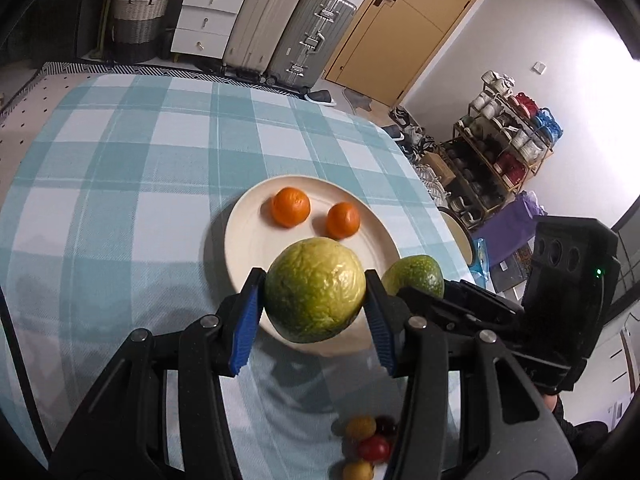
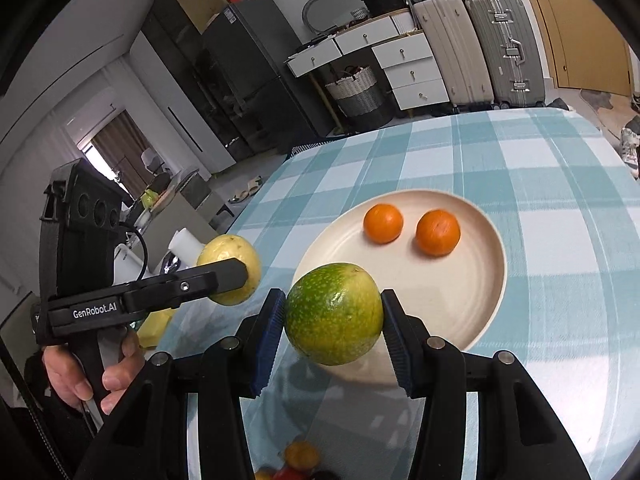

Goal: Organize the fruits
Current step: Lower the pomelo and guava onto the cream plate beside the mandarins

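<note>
Left hand-held gripper (image 1: 315, 307) & right hand-held gripper (image 2: 333, 314) each clamped on a green fruit above plate (image 2: 480, 300); risk: round fruit slips, knocks oranges (image 2: 438, 232).

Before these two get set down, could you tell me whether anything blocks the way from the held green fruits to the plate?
Nothing visible does. The plate's near half is bare; two oranges sit at its far side.
</note>
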Demonstrator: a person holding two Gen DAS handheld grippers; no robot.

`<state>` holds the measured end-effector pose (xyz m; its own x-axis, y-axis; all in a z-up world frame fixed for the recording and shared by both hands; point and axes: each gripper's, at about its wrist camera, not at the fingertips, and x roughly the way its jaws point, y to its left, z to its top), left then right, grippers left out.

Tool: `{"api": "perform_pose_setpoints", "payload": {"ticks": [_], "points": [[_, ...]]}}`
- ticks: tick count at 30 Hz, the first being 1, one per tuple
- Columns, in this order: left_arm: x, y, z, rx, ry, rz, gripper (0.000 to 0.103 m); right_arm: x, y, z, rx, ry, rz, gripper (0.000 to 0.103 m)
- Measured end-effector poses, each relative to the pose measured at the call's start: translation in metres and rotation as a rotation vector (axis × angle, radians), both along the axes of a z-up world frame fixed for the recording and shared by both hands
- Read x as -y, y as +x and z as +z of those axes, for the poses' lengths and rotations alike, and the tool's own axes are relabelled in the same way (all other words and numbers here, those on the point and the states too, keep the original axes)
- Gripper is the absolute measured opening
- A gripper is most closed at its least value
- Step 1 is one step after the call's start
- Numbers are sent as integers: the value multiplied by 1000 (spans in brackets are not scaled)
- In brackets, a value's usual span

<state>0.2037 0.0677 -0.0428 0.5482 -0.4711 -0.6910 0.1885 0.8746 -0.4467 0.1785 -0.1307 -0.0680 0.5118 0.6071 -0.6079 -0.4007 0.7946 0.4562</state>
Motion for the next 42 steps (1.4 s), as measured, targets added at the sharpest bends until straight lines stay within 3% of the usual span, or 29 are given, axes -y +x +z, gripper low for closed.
{"api": "perform_pose_setpoints", "payload": {"ticks": [8,19,29,32,35,42], "points": [[3,39,-6,-11,-83,-19,46,-6,33,0,20,-42,22,49],[3,83,-35,-85,-53,-35,46,-14,62,-21,26,-112,34,49],[10,100,-51,-133,-4,-50,46,-16,73,-31,51,-97,55,49],[12,102,-47,-113,1,-45,46,-16,72,-29,81,-91,59,51],[14,101,-38,-84,15,-38,47,-13,68,-21,134,-96,29,63],[9,84,-25,-44,31,4,54,2,47,-1,200,-80,-17,66]]}}
